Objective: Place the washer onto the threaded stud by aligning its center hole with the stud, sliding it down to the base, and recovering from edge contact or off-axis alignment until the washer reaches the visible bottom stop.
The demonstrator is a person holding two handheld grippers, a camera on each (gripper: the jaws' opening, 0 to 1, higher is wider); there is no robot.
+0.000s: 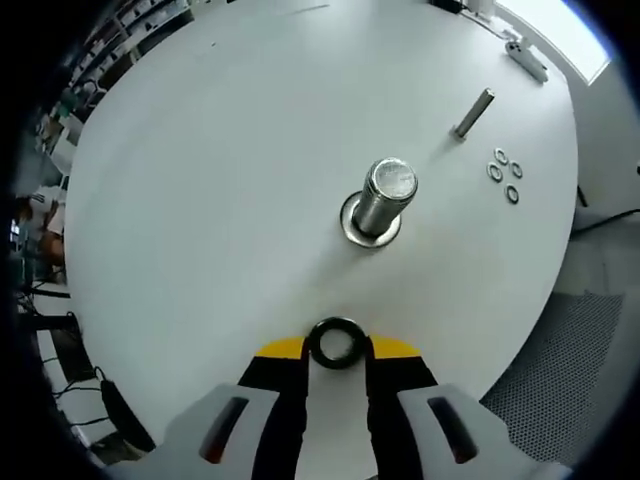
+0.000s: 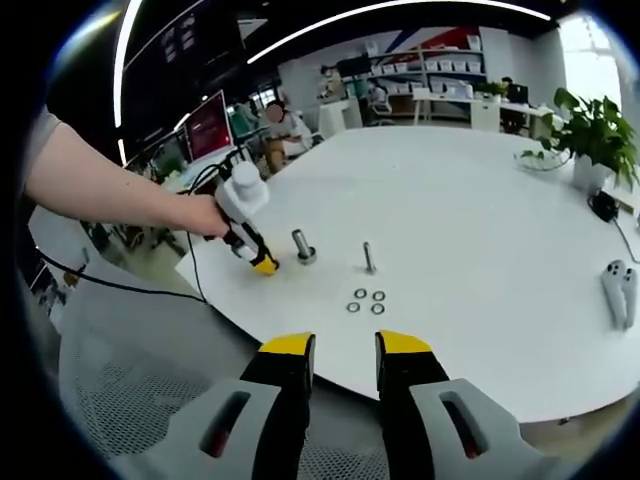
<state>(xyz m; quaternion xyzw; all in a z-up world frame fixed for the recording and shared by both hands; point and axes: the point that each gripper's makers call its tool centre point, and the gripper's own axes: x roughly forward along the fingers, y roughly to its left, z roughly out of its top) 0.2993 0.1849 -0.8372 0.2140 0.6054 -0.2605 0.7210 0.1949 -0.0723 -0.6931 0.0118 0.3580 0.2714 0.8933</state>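
Right up close in the left gripper view, the left gripper (image 1: 338, 347) has its yellow-tipped jaws pinched on a dark washer (image 1: 337, 342), hole facing the camera, held over the white table (image 1: 200, 200). It sits a bit short of the threaded stud (image 1: 384, 195), not on it. That stud stands upright on a wide round base, and the stretch of table between washer and stud is bare, so nothing's blocking the line.

Further out past the stud there's a thinner bolt (image 1: 473, 113), and beside it four spare small washers (image 1: 505, 174) lying flat in a loose cluster, well apart from the big stud. Some white thing (image 1: 527, 57) sits near the table's far edge.

Over in the right gripper view, the right gripper (image 2: 345, 350) hangs off the table's near edge with its jaws apart, nothing between them. From there you can see the person's hand (image 2: 205, 215) holding the left gripper (image 2: 262, 262) just beside the stud (image 2: 302, 246), with the thin bolt (image 2: 369, 257) and small washers (image 2: 366, 300) closer to this camera. A potted plant (image 2: 590, 135) and a white controller (image 2: 620, 290) sit far off to the right side.
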